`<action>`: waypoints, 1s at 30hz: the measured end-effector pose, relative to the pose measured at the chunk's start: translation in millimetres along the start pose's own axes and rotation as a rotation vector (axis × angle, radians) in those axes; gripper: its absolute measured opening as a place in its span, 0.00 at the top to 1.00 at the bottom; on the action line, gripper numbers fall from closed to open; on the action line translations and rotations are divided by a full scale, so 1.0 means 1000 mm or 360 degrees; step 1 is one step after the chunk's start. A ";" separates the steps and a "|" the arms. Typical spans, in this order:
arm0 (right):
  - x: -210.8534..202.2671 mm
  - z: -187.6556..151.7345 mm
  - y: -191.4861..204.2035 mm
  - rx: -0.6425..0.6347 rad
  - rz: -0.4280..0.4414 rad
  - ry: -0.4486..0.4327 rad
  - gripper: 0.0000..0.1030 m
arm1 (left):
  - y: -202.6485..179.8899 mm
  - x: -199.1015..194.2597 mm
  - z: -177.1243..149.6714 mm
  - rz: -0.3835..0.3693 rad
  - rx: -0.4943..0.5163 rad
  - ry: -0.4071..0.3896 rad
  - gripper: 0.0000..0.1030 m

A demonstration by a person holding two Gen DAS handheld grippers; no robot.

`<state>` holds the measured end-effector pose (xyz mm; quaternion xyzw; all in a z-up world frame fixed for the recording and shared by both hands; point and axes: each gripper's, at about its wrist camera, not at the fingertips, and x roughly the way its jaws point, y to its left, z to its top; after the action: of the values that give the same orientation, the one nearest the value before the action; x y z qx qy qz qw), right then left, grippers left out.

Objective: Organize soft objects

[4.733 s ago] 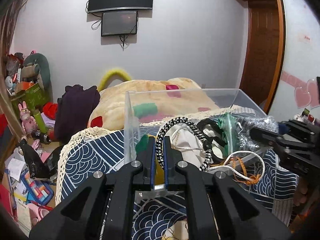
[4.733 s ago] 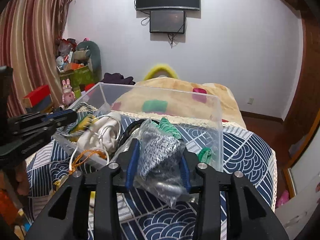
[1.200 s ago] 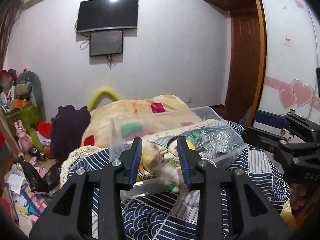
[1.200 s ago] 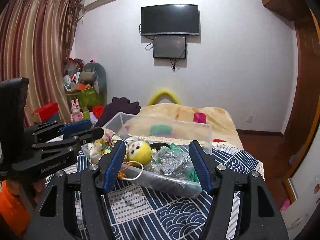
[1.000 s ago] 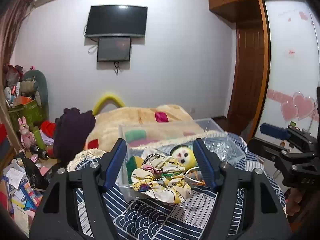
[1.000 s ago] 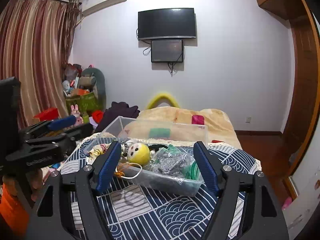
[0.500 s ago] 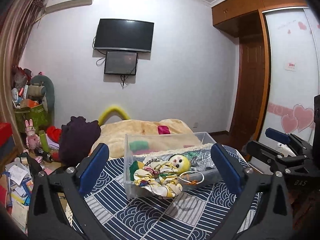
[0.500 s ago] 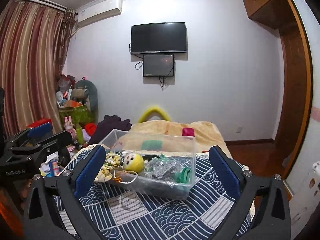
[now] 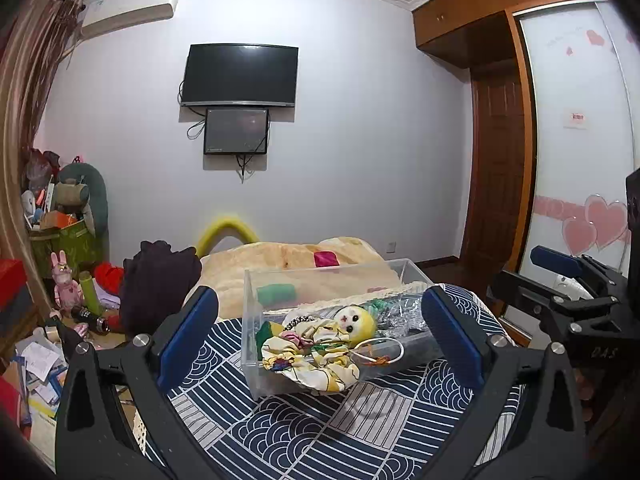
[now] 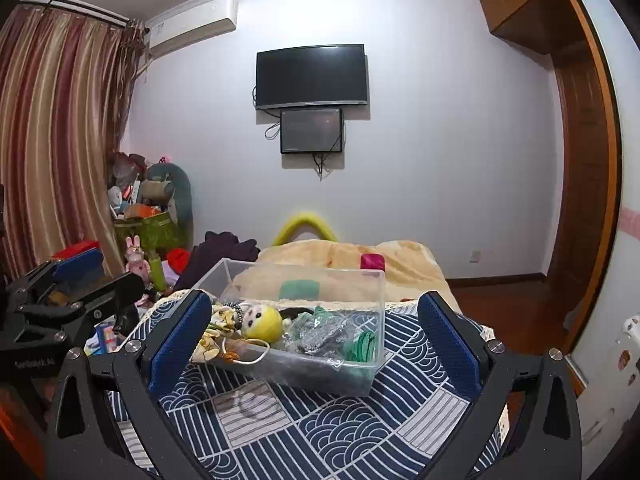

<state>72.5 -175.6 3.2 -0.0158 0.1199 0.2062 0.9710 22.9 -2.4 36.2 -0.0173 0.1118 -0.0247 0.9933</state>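
A clear plastic box (image 9: pixel 256 304) (image 10: pixel 378 288) stands on the blue patterned bed cover. In it lie a yellow-headed doll (image 9: pixel 354 320) (image 10: pixel 262 322), a floral cloth (image 9: pixel 312 360), a white cord (image 9: pixel 384 350) (image 10: pixel 248 354), a silvery bag (image 9: pixel 398 312) (image 10: pixel 320 334) and green pieces (image 10: pixel 362 344). My left gripper (image 9: pixel 320 340) is wide open and empty, well back from the box. My right gripper (image 10: pixel 314 340) is also wide open and empty, well back from it. Each gripper shows at the edge of the other's view.
The blue patterned cover (image 9: pixel 304 432) (image 10: pixel 320 420) spreads in front of the box. A beige blanket (image 9: pixel 288 260) lies behind it. Clutter and toys (image 9: pixel 68 280) fill the floor at the left. A wooden door (image 9: pixel 496 168) stands at the right.
Both grippers let go of their items into the box, opened wide and pulled back and up from it. The box now looks smaller and farther away.
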 end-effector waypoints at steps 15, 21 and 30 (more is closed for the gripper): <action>-0.003 0.000 -0.001 0.0017 -0.0001 0.0000 0.00 | -0.004 -0.002 0.000 -0.0001 -0.0002 -0.0005 0.00; -0.004 0.002 0.000 0.0016 0.0004 -0.0002 0.00 | -0.001 -0.001 0.000 0.0007 -0.0012 -0.0005 0.00; -0.005 0.002 0.002 0.0023 0.0008 -0.0010 0.00 | 0.003 -0.002 0.001 0.0011 -0.0034 -0.0007 0.00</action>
<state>67.7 -175.9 6.1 -0.0077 0.1184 0.2079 0.9709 21.3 0.6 37.8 -0.0275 0.1099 -0.0200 0.9934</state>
